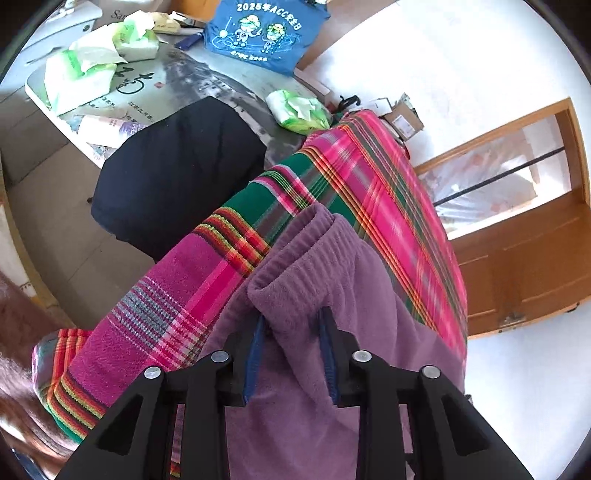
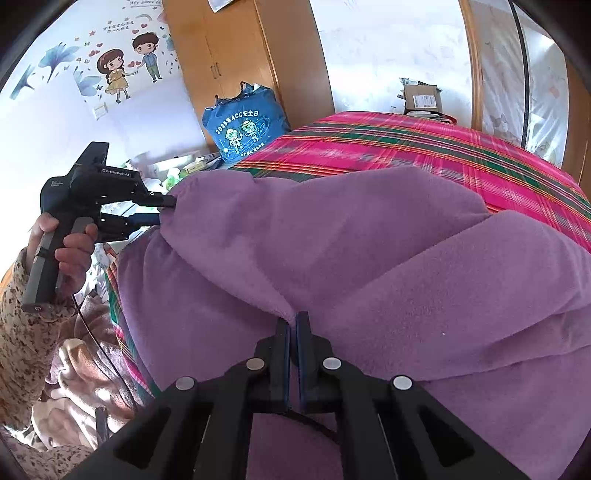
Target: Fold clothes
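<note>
A purple fleece garment [image 2: 332,240] lies bunched on a bed covered by a pink and green plaid sheet [image 2: 406,140]. In the left wrist view its ribbed elastic waistband [image 1: 306,251] runs up between the blue pads of my left gripper [image 1: 293,317], which is shut on it. The right wrist view shows that gripper [image 2: 166,210] at the far left, in a person's hand [image 2: 74,247], holding the garment's raised corner off the bed. My right gripper [image 2: 293,317] is shut on a pinched fold at the garment's near edge.
Beside the bed, a table [image 1: 192,85] holds a dark folded cloth [image 1: 177,177], tissue packs [image 1: 299,110] and a blue printed bag [image 1: 258,33]. Cardboard boxes [image 1: 402,118] sit past the bed's far end. A wooden door [image 1: 517,240] is at right. Brown blankets [image 2: 81,369] lie piled low left.
</note>
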Demonstrator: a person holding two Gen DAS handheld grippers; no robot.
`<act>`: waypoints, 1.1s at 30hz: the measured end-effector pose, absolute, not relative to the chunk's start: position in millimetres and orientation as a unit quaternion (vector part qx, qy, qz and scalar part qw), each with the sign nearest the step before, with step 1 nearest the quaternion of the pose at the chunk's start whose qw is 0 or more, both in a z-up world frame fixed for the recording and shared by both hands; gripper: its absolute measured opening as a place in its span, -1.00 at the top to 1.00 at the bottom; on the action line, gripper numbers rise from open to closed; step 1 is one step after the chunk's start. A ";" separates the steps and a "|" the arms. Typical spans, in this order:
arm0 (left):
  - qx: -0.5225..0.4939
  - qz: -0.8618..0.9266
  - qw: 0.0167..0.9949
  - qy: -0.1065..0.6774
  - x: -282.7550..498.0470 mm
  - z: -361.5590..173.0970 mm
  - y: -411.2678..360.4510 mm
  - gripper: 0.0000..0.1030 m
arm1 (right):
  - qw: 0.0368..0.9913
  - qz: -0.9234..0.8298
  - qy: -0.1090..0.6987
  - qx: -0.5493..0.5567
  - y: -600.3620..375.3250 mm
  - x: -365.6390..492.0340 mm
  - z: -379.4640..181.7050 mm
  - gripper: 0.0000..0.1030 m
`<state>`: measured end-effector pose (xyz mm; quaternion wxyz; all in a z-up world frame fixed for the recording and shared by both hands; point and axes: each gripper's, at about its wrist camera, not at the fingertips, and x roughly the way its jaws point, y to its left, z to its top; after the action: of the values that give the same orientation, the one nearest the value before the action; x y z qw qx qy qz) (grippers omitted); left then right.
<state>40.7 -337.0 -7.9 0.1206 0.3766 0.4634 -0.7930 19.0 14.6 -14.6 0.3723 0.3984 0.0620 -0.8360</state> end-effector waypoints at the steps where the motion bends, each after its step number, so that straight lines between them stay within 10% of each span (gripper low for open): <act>1: 0.375 -0.793 0.124 0.464 41.9 -7.5 -336.9 0.48 | 0.372 -0.836 0.063 0.398 14.8 19.2 -14.7 0.93; 9: 0.365 -0.802 0.155 0.447 50.8 7.1 -327.9 0.78 | 0.375 -0.837 0.054 0.395 16.2 19.8 -9.7 0.94; 33: 0.340 -0.807 0.154 0.457 115.2 15.9 -315.9 0.80 | 0.385 -0.848 0.092 0.352 25.8 65.7 31.6 0.93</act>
<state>115.2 -315.9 15.9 0.1538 0.3403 0.4567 -0.8075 65.7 25.8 31.6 0.3854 0.3520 0.0920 -0.8480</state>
